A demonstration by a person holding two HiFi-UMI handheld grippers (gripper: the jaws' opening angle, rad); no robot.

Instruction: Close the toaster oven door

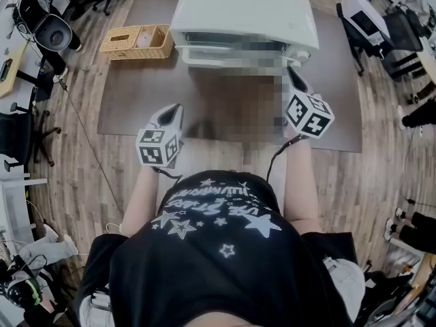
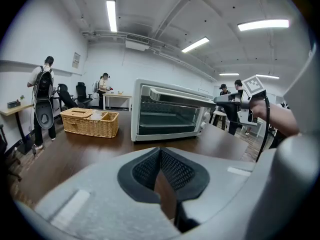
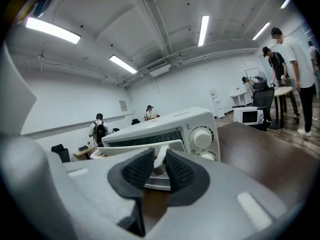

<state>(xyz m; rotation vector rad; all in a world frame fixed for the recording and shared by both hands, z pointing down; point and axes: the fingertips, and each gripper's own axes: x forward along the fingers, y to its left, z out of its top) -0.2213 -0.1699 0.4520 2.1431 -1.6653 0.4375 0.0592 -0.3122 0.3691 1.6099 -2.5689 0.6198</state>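
Observation:
A white toaster oven (image 1: pixel 242 12) stands at the far side of the brown table (image 1: pixel 136 94). Its glass door (image 2: pixel 175 96) is tilted partly open at the top. My right gripper (image 3: pixel 160 165) is shut on the right end of the white door handle (image 3: pixel 159 156), just left of the control knobs (image 3: pixel 202 138). The head view shows the same gripper (image 1: pixel 294 73) at the oven's front right corner. My left gripper (image 2: pixel 160 156) is shut with nothing in it. It hangs above the table (image 1: pixel 172 111), well short of the oven (image 2: pixel 170 114).
A wicker basket (image 1: pixel 136 41) sits on the table left of the oven, also in the left gripper view (image 2: pixel 90 121). Office chairs and desks ring the table. People stand at desks in the background. A microwave (image 3: pixel 247 115) sits on a far desk.

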